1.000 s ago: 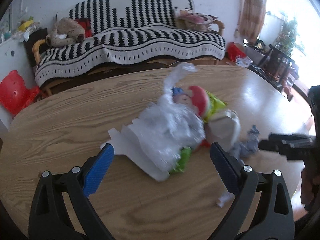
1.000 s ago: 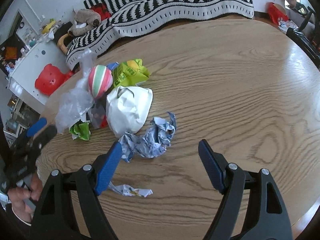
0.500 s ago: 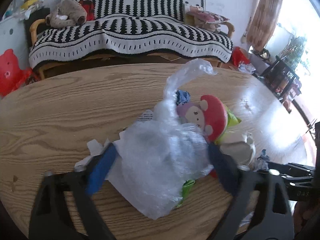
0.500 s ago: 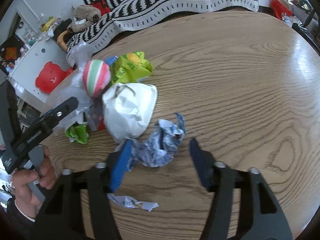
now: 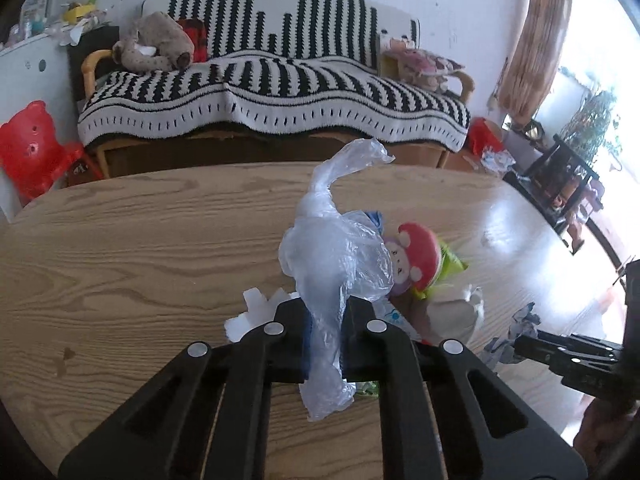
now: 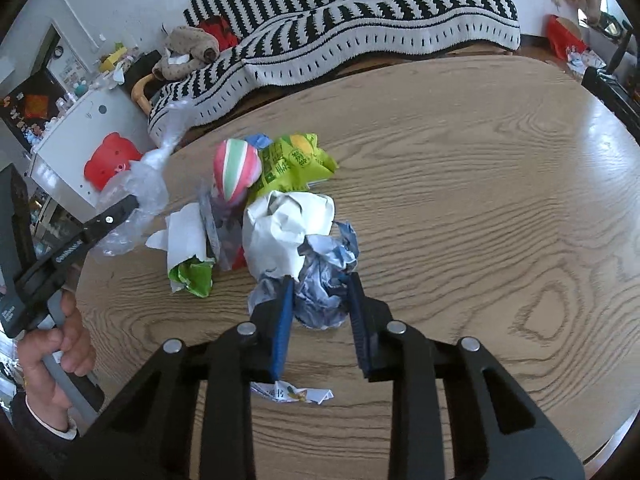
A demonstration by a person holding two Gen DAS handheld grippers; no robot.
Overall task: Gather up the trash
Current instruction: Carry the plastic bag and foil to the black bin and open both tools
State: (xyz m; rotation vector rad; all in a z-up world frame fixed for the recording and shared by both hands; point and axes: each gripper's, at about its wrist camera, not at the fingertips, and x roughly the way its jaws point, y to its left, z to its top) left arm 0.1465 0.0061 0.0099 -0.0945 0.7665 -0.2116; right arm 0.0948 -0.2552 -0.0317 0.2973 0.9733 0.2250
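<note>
A heap of trash lies on the oval wooden table (image 6: 480, 200). My left gripper (image 5: 324, 316) is shut on a clear plastic bag (image 5: 336, 256), which rises crumpled above the jaws and hangs down below them. In the right wrist view that left gripper (image 6: 132, 202) holds the plastic bag (image 6: 148, 184) at the heap's left edge. My right gripper (image 6: 320, 284) is closing its jaws on a crumpled blue-grey paper (image 6: 324, 296), and both blue pads touch its sides. Behind it lie a white crumpled paper (image 6: 288, 224), a green wrapper (image 6: 296, 160) and a striped round package (image 6: 234, 168).
A small printed scrap (image 6: 292, 392) lies under my right gripper. White paper over a green wrapper (image 6: 188, 248) sits left of the heap. Beyond the table stand a striped sofa (image 5: 272, 96), a red bear stool (image 5: 28, 144) and a dark chair (image 5: 560, 184).
My left gripper went from wide open to shut on the clear plastic bag and raised it. My right gripper moved up to the crumpled blue-grey paper and narrowed around it.
</note>
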